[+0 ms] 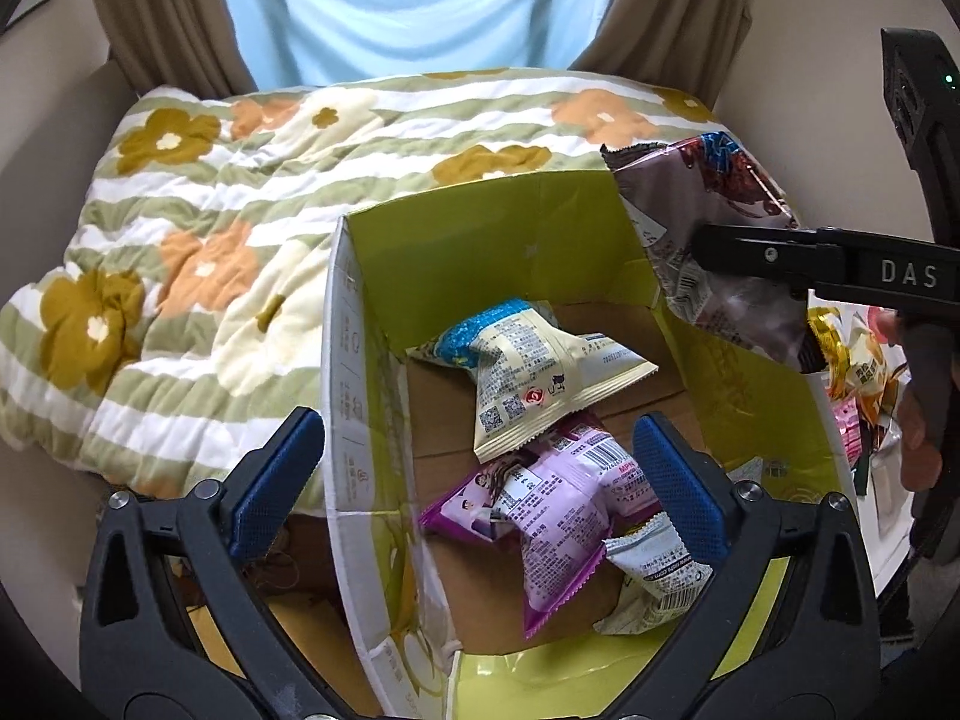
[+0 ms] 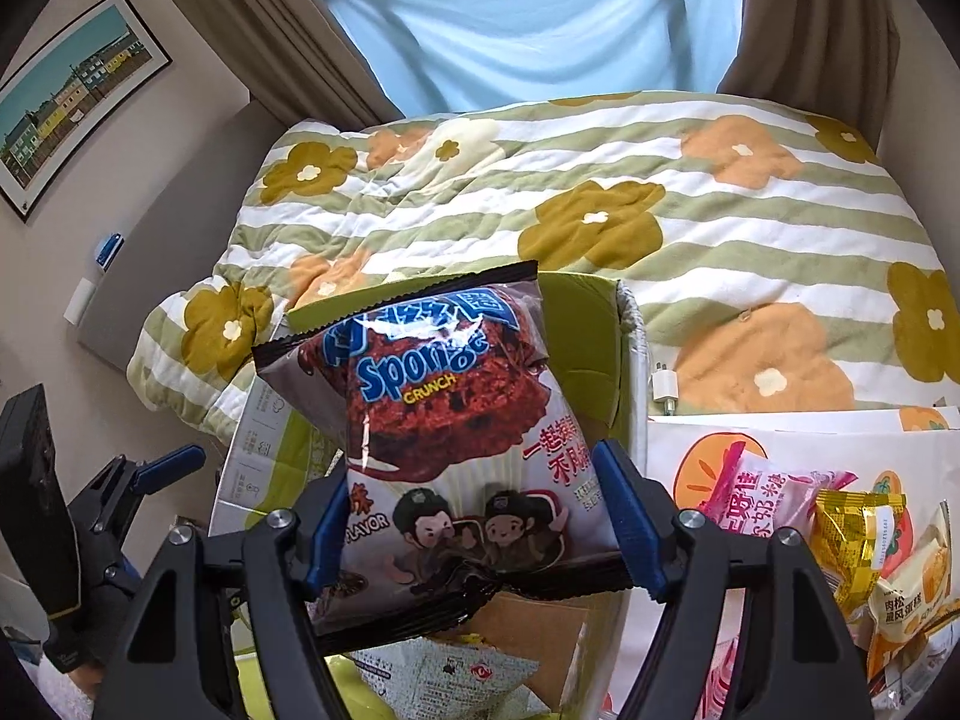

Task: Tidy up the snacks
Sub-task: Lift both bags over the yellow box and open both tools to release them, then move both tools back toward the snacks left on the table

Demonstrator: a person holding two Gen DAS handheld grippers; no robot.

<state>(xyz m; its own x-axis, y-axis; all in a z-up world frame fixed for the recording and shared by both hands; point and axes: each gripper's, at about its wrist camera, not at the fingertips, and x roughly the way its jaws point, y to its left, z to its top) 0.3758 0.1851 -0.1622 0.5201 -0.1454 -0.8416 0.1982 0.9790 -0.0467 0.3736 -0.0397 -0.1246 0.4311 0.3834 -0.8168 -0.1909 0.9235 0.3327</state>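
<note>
Right gripper (image 2: 474, 531) — blue pads pinched on the lower half of the Sponge Crunch bag (image 2: 444, 420). In the right wrist view the bag stands roughly upright, long axis running away from the gripper, crimped top seal toward the far quilt (image 2: 750, 228), printed front facing the camera. In the left wrist view the same bag (image 1: 714, 228) hangs over the far right corner of the green carton (image 1: 540, 222), not yet inside.

Left gripper (image 1: 474, 474) — spread wide, holding nothing, straddling the carton's left wall near the camera.

Carton contents: cream packet (image 1: 534, 384), purple packet (image 1: 558, 516), grey packet (image 1: 654, 570).

Step judged: carry-and-drop, mid-way. Next move calls for bringing the bag lower and further over the opening before the pads part, so it clears the raised flap.

More snacks wait to the right on the white sheet (image 2: 780, 426): pink packet (image 2: 756, 498), gold packet (image 2: 852, 528).
</note>
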